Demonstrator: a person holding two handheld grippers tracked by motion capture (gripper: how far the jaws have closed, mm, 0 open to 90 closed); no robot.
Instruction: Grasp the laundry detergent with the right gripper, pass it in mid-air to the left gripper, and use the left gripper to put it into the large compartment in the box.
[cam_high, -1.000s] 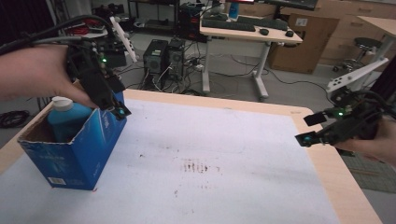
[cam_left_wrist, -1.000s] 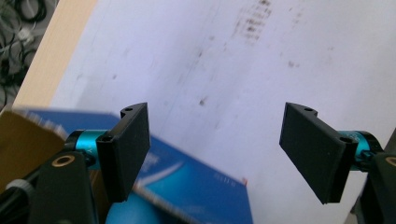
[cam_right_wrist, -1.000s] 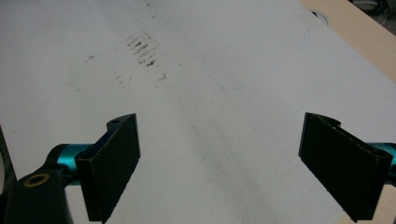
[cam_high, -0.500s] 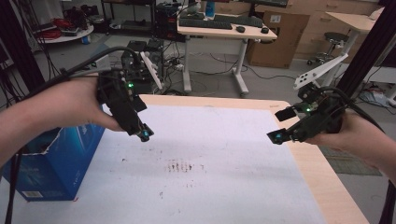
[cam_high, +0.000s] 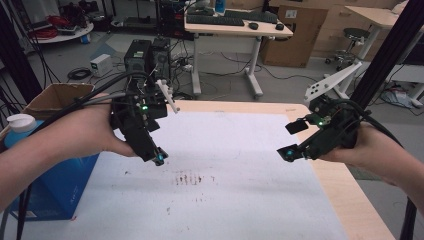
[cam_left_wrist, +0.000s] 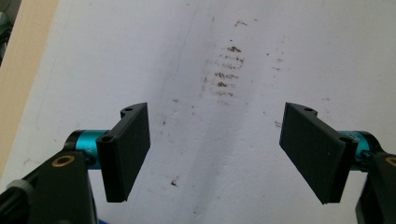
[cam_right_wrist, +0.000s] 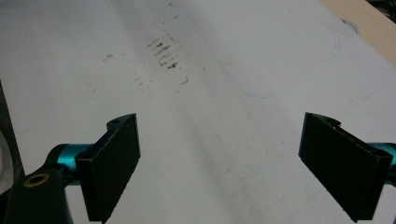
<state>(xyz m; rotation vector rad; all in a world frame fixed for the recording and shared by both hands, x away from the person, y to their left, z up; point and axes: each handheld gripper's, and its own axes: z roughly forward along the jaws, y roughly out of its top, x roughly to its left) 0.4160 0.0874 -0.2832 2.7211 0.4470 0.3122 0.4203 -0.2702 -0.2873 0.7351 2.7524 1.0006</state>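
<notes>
Working from the left, the blue box (cam_high: 60, 187) stands at the table's left edge with a white-capped bottle (cam_high: 20, 127) upright inside it, just beside the forearm that carries the left gripper (cam_high: 155, 157). That box and bottle are the nearest things to handle, so a good approach for the step would be to swing the left gripper back over the box opening, square the jaws to the bottle's neck, and come down straight rather than at a slant, so the cap does not get knocked against the cardboard wall. From the high view I cannot tell how tightly the bottle sits in the box, so a slow first pull seems wise.

At this moment the left gripper hovers over the white mat (cam_high: 240, 150), apart from the box, its jaws spread wide with nothing between them; its own view shows bare mat and the brown smudges (cam_left_wrist: 226, 65) beyond the pads.

Further right, the same smudges mark the middle of the mat, between the two tools.

At the right side, the right gripper (cam_high: 295, 142) hangs above the mat near the wooden table (cam_high: 345, 185) edge, jaws likewise fully parted and empty, touching nothing.
</notes>
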